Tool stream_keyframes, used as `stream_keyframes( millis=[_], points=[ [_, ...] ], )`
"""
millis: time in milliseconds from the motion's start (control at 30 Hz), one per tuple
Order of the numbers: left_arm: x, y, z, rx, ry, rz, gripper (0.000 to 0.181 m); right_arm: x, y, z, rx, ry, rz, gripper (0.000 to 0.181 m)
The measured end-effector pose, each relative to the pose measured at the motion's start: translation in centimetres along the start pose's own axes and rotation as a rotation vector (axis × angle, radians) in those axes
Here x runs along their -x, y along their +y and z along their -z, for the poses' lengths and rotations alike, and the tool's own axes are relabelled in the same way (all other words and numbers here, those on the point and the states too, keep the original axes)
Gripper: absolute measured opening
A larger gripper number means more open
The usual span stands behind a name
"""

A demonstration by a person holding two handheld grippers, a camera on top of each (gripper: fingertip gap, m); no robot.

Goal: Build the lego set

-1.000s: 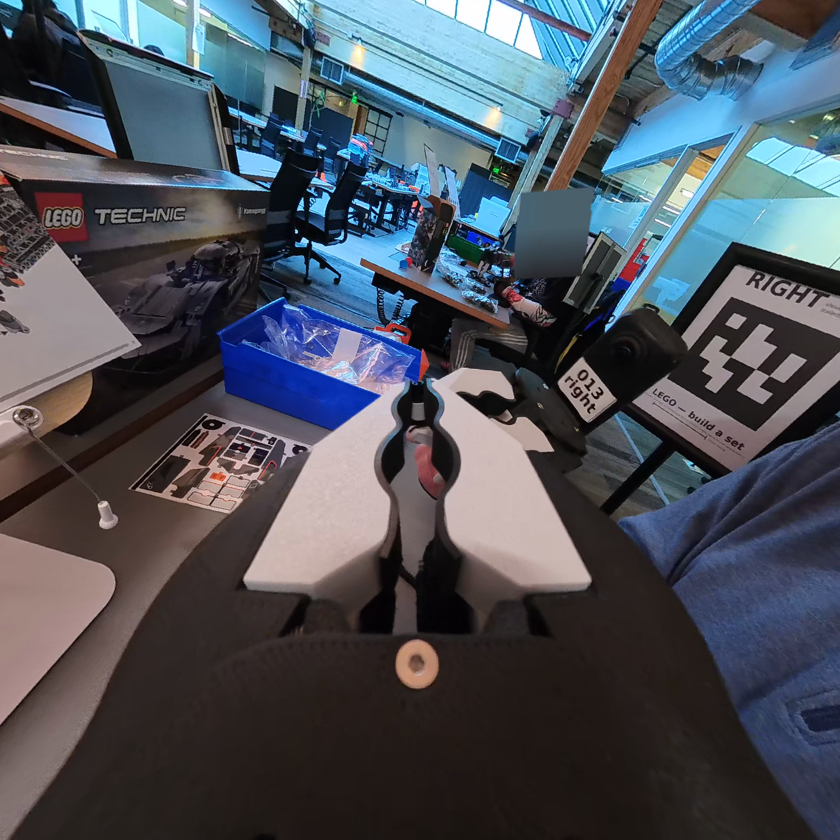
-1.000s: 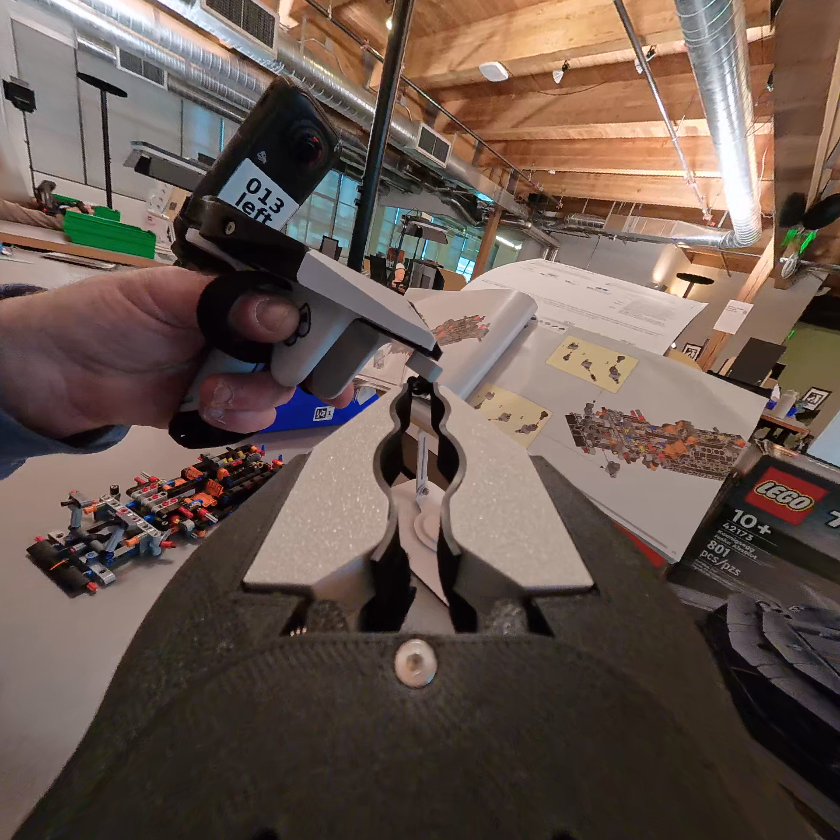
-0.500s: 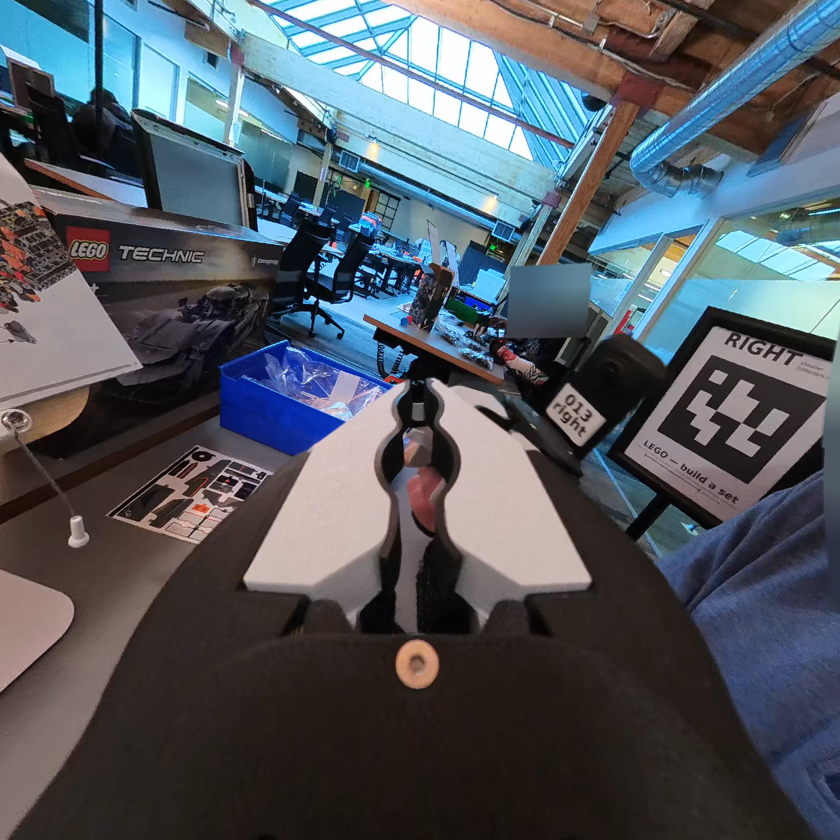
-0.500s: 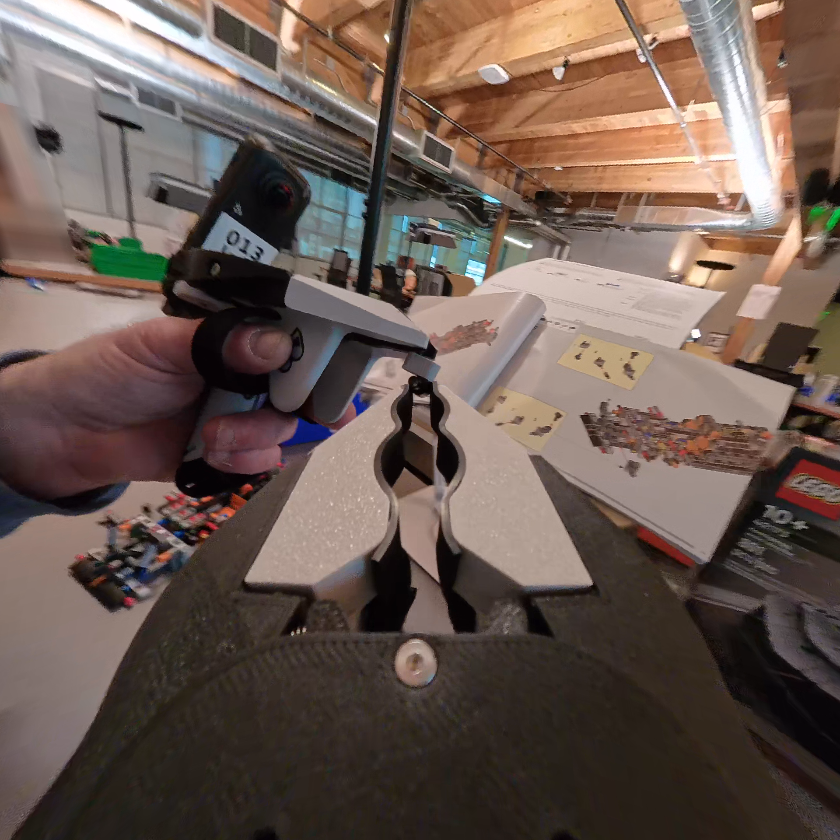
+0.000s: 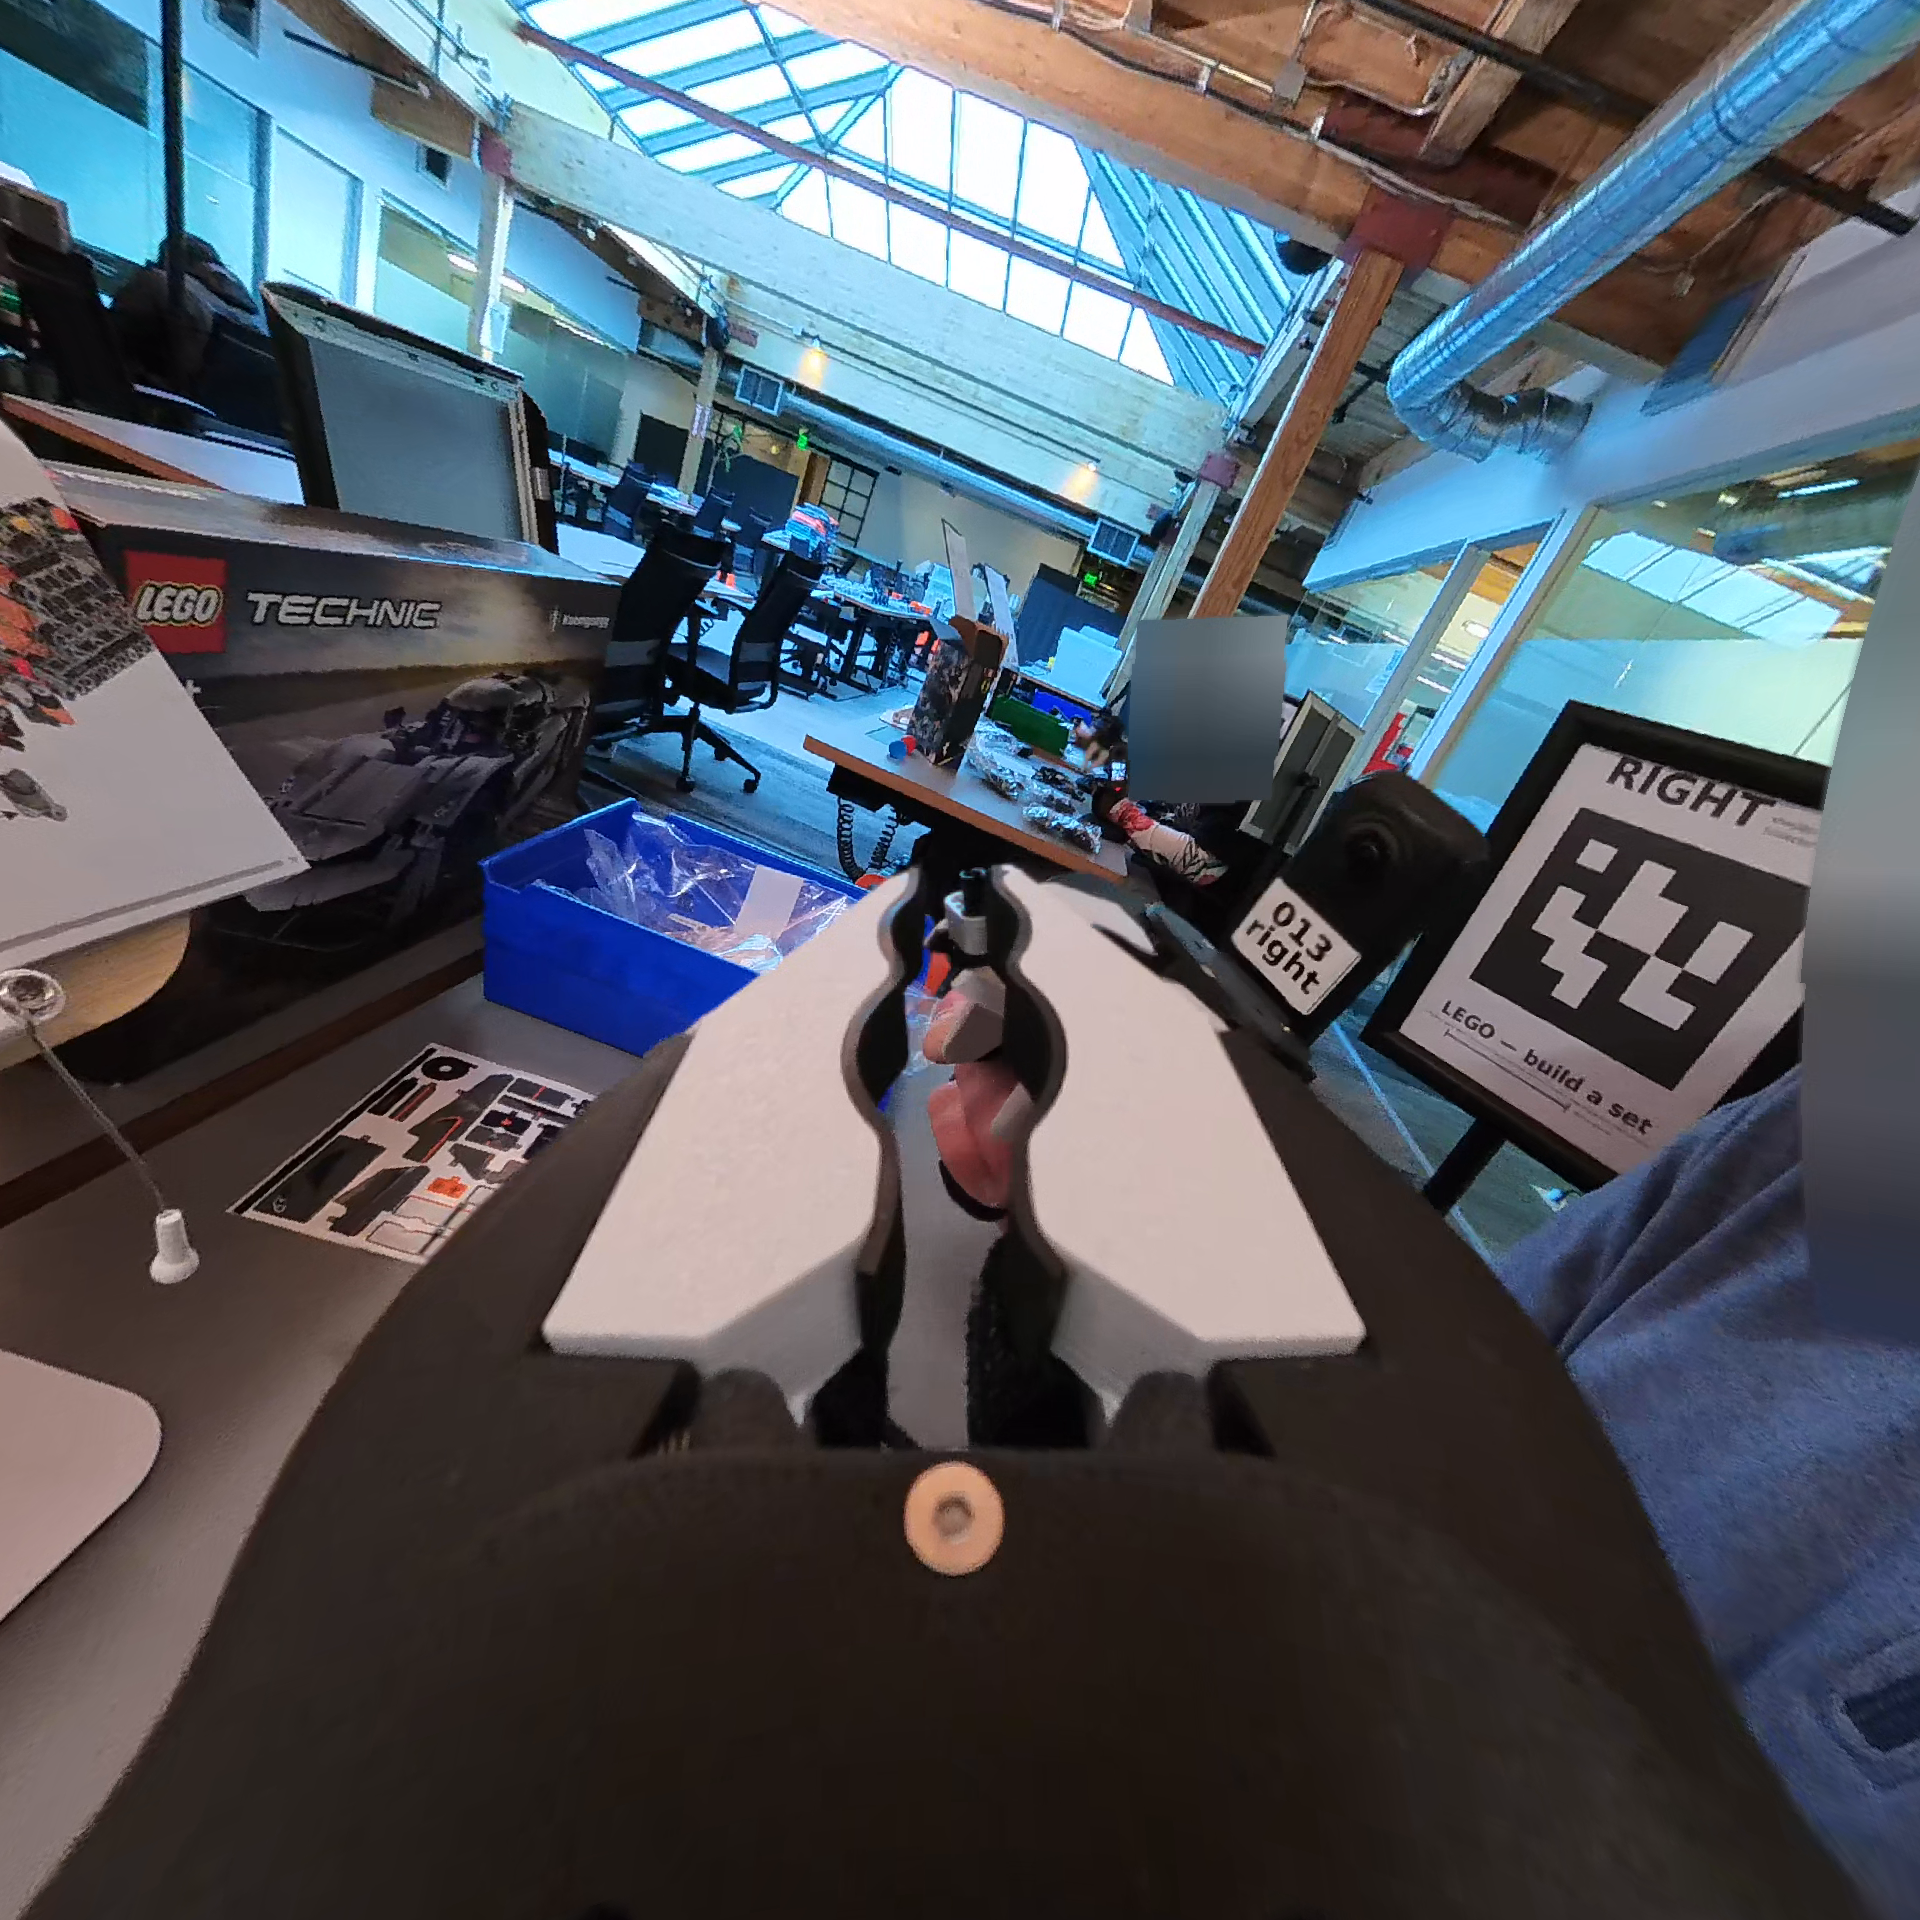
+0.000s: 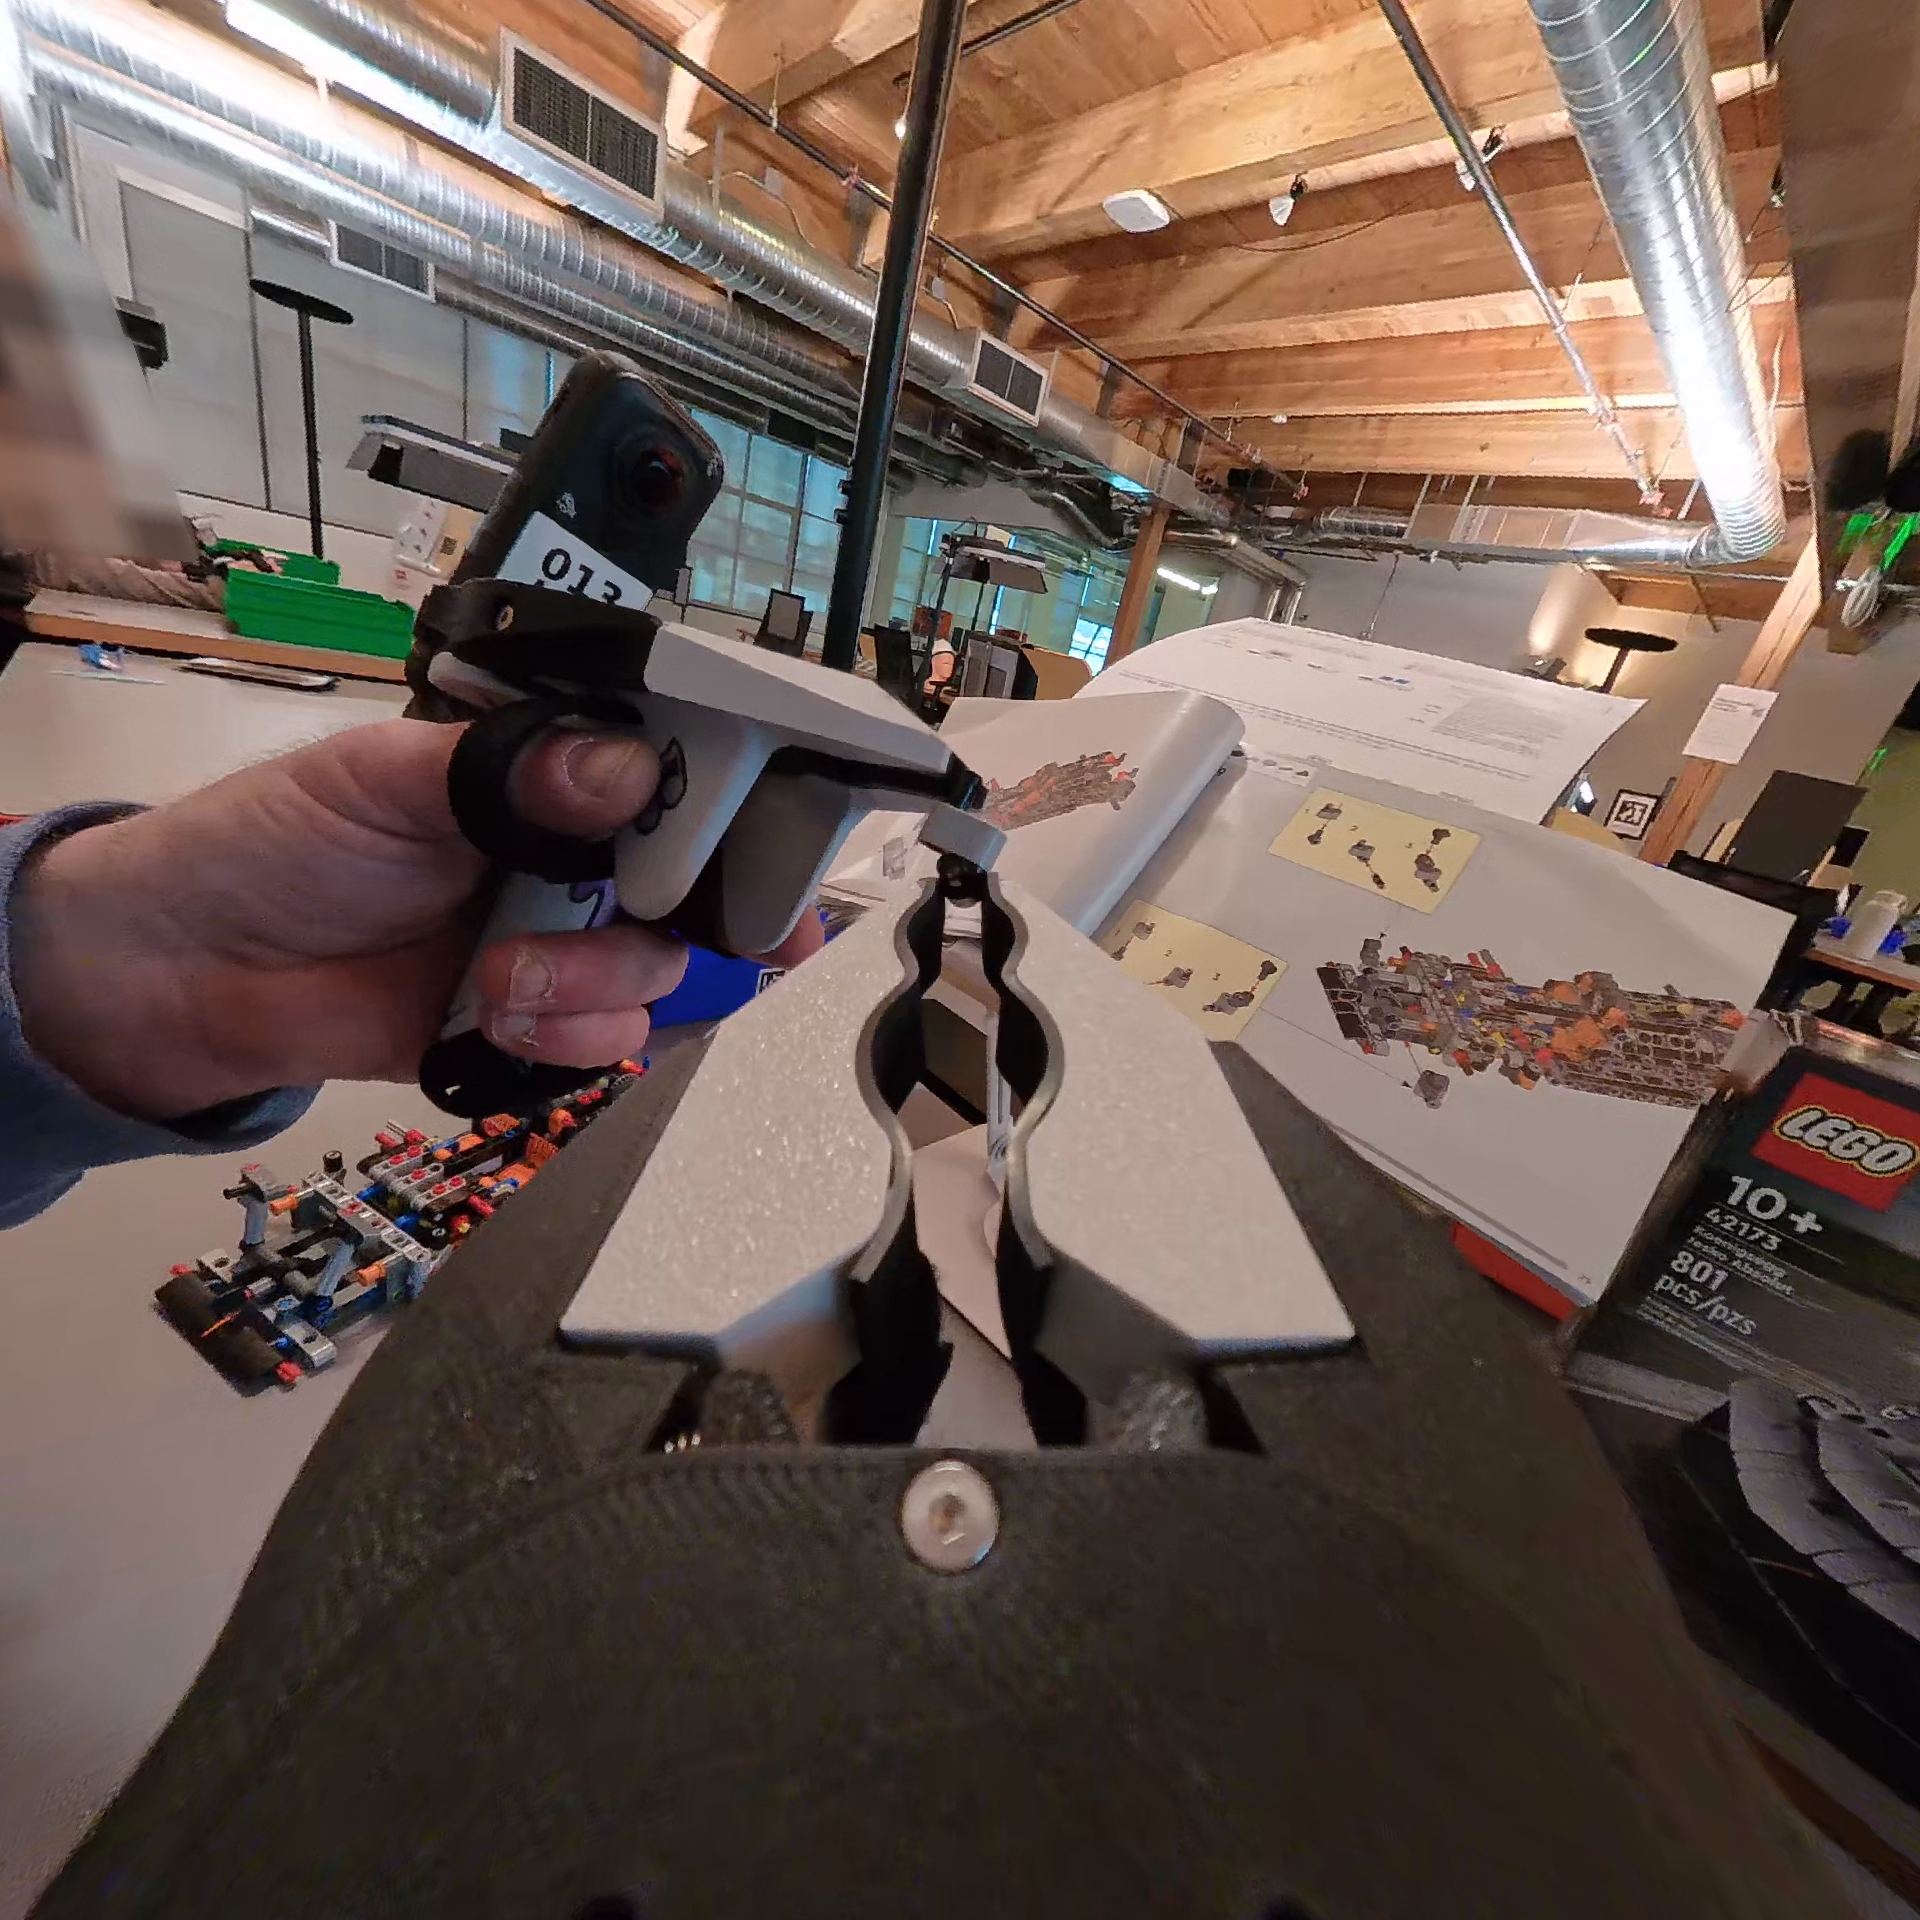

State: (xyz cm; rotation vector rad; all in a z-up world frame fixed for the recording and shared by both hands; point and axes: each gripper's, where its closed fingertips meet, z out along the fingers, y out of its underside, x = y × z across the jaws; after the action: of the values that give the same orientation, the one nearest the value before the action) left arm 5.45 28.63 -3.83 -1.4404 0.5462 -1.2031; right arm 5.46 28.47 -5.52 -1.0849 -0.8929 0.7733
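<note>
My left gripper (image 5: 969,906) is shut on a small grey piece (image 5: 972,928). In the right wrist view, a hand holds the left gripper (image 6: 951,787) up at the left, and the grey piece (image 6: 963,831) hangs at its tip. My right gripper (image 6: 961,891) is shut on a small black piece (image 6: 951,868), which sits just under the grey piece and meets it tip to tip. The partly built Lego model (image 6: 384,1205) lies on the table below the left hand. The open instruction booklet (image 6: 1455,935) stands behind the tips.
A Lego box (image 5: 364,707) and a blue bin of plastic bags (image 5: 623,935) stand at the back left. A sticker sheet (image 5: 426,1143) lies in front of them. A framed sign (image 5: 1621,966) stands on the right. A second Lego box (image 6: 1808,1195) is at the right. My two grippers' fingertips are within a few centimetres of each other.
The left gripper has tilted upward a little, so the table things sit lower in its view. The two gripper tips have stayed together, each with its piece.
</note>
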Motion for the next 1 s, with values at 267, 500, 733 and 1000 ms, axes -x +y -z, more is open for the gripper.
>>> stream_keyframes(
  millis=[267, 500, 733, 1000],
  points=[
    [-0.9, 0.7, 0.0, 0.025, 0.052, -0.006, 0.016, -0.1, -0.7, 0.4, -0.097, -0.128, -0.213, 0.003],
    [-0.9, 0.9, -0.1, 0.030, 0.025, -0.047, 0.018, -0.2, -0.3, 0.3, -0.012, -0.025, -0.050, 0.004],
    [-0.5, 1.1, -0.7, 0.043, 0.003, -0.056, 0.017, 0.1, -0.2, 0.0, 0.073, 0.101, 0.181, 0.004],
    [-0.7, 0.4, -0.1, 0.011, -0.006, -0.068, 0.018, -0.3, -0.7, 0.3, -0.031, 0.008, -0.038, 0.004]
  ],
)
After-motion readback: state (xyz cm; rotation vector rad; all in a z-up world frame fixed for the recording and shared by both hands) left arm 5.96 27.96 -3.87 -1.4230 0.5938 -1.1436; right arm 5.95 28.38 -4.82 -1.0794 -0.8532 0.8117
